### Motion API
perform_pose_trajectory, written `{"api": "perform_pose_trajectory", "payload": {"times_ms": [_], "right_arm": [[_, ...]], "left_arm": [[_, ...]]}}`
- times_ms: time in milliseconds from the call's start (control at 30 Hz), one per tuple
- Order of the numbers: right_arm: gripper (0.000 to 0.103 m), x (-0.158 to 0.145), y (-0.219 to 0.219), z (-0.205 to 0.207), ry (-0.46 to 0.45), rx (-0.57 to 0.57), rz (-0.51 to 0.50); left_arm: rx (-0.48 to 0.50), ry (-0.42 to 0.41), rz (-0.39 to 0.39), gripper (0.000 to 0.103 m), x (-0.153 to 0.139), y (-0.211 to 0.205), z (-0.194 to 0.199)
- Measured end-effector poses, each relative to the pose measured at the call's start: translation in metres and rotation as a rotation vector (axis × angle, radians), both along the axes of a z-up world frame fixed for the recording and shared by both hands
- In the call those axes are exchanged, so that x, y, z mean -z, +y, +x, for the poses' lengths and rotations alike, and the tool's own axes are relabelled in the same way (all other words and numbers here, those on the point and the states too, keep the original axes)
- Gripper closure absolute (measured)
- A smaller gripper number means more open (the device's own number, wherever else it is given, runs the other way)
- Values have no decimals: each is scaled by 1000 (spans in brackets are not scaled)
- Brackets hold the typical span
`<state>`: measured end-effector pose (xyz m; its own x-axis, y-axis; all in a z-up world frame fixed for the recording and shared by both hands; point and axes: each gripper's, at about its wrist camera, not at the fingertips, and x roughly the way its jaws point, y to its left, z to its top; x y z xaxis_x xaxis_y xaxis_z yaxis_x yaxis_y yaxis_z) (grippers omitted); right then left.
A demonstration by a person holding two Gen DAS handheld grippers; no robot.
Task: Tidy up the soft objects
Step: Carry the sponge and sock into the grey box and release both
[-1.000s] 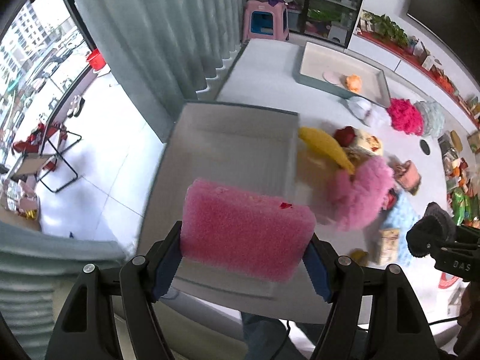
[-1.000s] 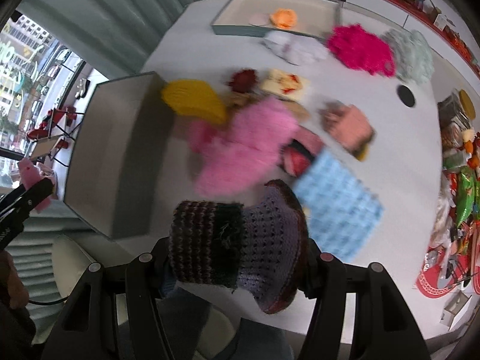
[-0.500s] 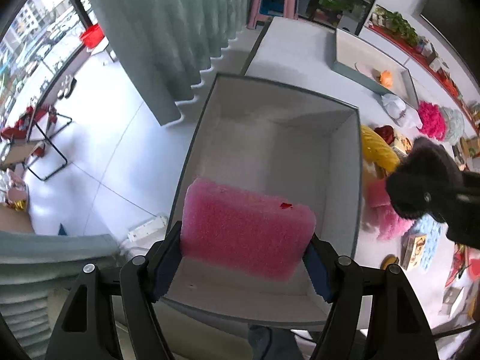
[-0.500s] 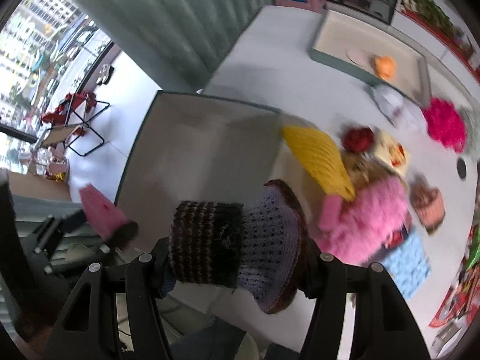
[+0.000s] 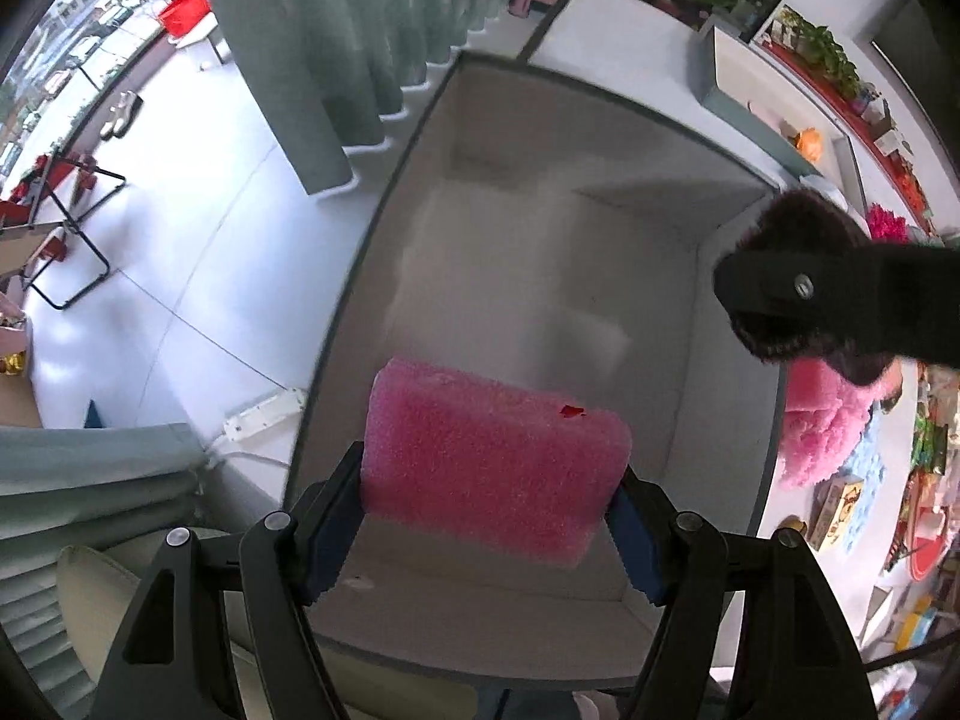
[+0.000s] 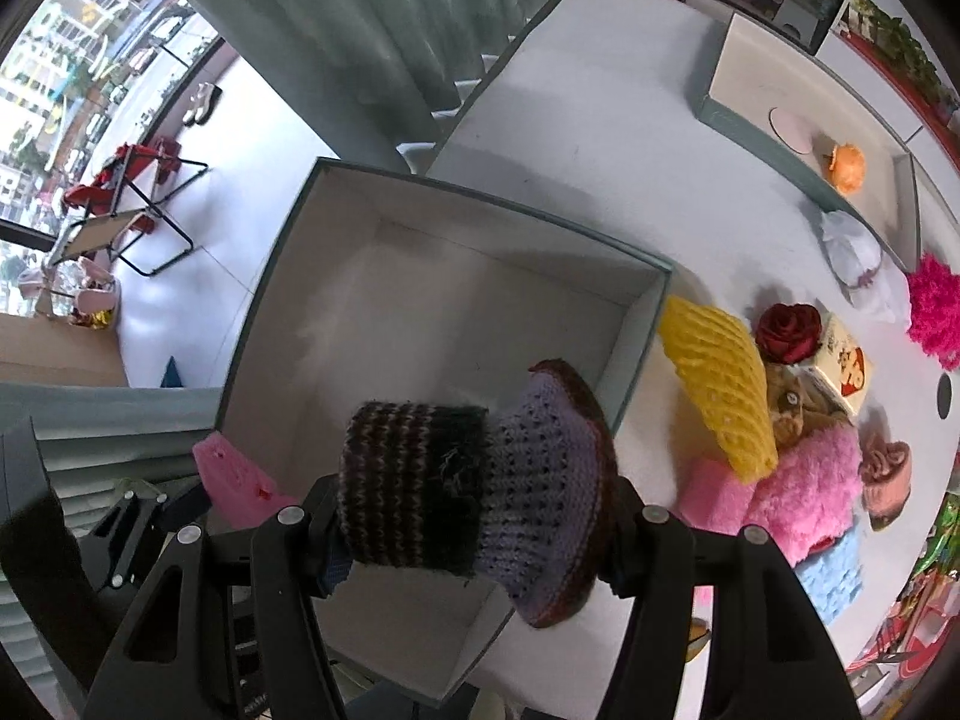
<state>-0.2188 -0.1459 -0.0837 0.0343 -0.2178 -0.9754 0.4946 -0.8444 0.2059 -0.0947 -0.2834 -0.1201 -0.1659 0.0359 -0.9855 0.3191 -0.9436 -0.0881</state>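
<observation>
I have the left gripper (image 5: 492,516) clamped on the pink sponge block (image 5: 495,462), one blue pad pressed into each end. It points almost straight down into the open grey box (image 5: 690,372), with the sponge over the near part of the box's bare floor; from the right wrist view the sponge (image 6: 237,480) sits at the box's near left corner, at about rim height, and I cannot tell whether it touches the bottom.

My right gripper (image 6: 474,516) is closed on the knitted piece (image 6: 474,492), a dark striped cuff on one side flaring into a lilac skirt with a brown edge. It hangs over the near right part of the box (image 6: 636,348), the flared side above the right wall. In the left wrist view I see this gripper (image 5: 834,294) as a dark shape at the box's right wall.

The box stands at the near left corner of the white surface (image 6: 600,138). Just beside its right wall lies the yellow foam net (image 6: 717,390), and past that the red rose (image 6: 787,333), a fluffy pink piece (image 6: 804,492) and a light blue pad (image 6: 834,576). A shallow tray (image 6: 756,135) at the far edge holds an orange soft item (image 6: 845,165).
</observation>
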Motion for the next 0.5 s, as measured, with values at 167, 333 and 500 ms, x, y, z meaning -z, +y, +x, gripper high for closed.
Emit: {"api": "perform_pose_trajectory", "payload": {"times_ms": [167, 333, 500], "right_arm": [[37, 14, -9, -9, -16, -6, 23], [37, 26, -11, -15, -37, 4, 39], [37, 34, -17, -15, -49, -7, 57]], "left_arm": [[2, -16, 13, 29, 9, 2, -3], [7, -39, 27, 29, 18, 3, -8], [6, -56, 37, 29, 25, 4, -10]]}}
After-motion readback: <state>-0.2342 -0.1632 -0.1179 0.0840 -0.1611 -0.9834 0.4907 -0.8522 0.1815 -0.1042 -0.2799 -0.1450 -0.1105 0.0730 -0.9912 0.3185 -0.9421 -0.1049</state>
